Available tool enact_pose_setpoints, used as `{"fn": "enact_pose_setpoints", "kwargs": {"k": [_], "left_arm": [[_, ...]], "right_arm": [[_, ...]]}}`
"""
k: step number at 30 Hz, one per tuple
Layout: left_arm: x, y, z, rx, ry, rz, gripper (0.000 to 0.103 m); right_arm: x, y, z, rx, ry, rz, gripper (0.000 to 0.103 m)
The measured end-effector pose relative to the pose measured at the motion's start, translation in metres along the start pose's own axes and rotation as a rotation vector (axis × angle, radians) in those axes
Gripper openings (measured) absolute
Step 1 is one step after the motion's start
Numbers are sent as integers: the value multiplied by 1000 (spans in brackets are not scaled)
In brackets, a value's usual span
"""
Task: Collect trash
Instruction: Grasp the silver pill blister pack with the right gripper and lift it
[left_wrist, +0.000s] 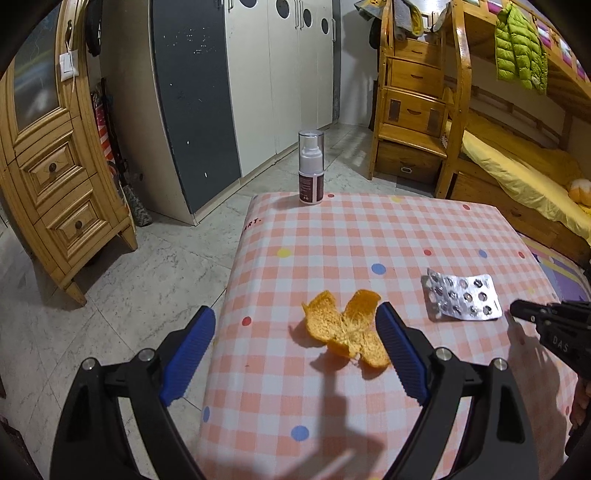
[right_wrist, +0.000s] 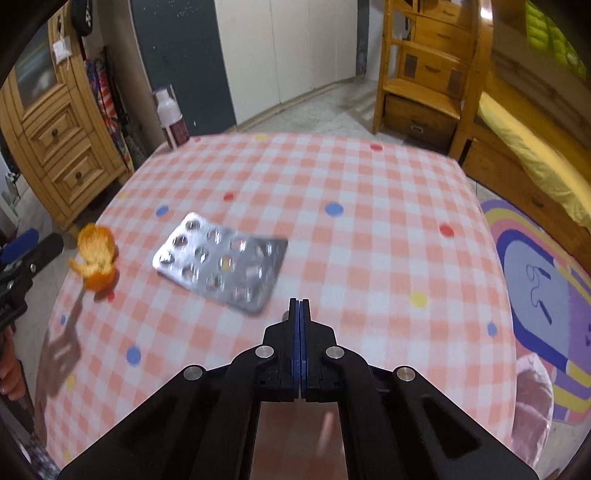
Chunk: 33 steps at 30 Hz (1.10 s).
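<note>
The checked desk (left_wrist: 369, 236) carries a spray bottle (left_wrist: 311, 168) at twelve o'clock, an emptied blister pack (left_wrist: 463, 293) at three and an orange peel (left_wrist: 345, 328) near six. The left tool (left_wrist: 295, 354) gapes wide, holding nothing, its right finger just beside the peel. The right tool (right_wrist: 299, 310) is pressed closed, empty. The peel looks light, floppy; pinch a curled lobe.

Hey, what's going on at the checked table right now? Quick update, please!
Left gripper open, over the orange peel. Right gripper shut, empty, near the empty pill blister. Spray bottle stands far off; nothing in the way.
</note>
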<state>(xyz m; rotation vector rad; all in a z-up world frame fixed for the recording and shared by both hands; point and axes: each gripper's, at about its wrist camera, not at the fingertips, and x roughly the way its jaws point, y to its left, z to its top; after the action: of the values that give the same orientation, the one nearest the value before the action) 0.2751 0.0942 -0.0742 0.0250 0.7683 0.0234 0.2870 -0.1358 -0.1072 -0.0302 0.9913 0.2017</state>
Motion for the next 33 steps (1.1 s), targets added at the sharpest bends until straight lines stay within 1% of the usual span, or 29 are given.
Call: {"fn": "enact_pose_setpoints", "kwargs": {"k": [2,5,9,11,14,16,20,24,28,30,32,33], "left_arm": [[-2,-1,-2,-5,2,-6,86],[-6,-3,-2,-15,-6,-1,86],[-1,-9,1,-10,-2,19,86],[3,-7,2,-15,2,24,86],[7,-2,6,-39,6,18,86],[9,2,9,-53,7,14,86],[12,6,12,-60,9,25,86],[9,9,12,-63,1,29,86],[5,8,8,-56,-3,32,86],[3,8,6,-55,-3,36,86],[1,9,6,-65,-2,35,86],[0,9,5,-70,0,35,86]], "right_arm": [[-7,0,-6,6,-12,28,1],[-11,6,-4,-20,-68,20,3],[-4,12,19,-8,-131,10,3],[2,11,32,16,-144,13,3],[16,11,47,36,-137,19,3],[27,11,52,45,-112,21,3],[41,8,56,55,-72,15,3],[36,5,48,36,-42,25,3],[20,9,25,4,-6,66,4],[14,10,17,-7,-4,74,4],[8,9,13,4,-28,81,19],[4,9,13,16,-50,91,36]]}}
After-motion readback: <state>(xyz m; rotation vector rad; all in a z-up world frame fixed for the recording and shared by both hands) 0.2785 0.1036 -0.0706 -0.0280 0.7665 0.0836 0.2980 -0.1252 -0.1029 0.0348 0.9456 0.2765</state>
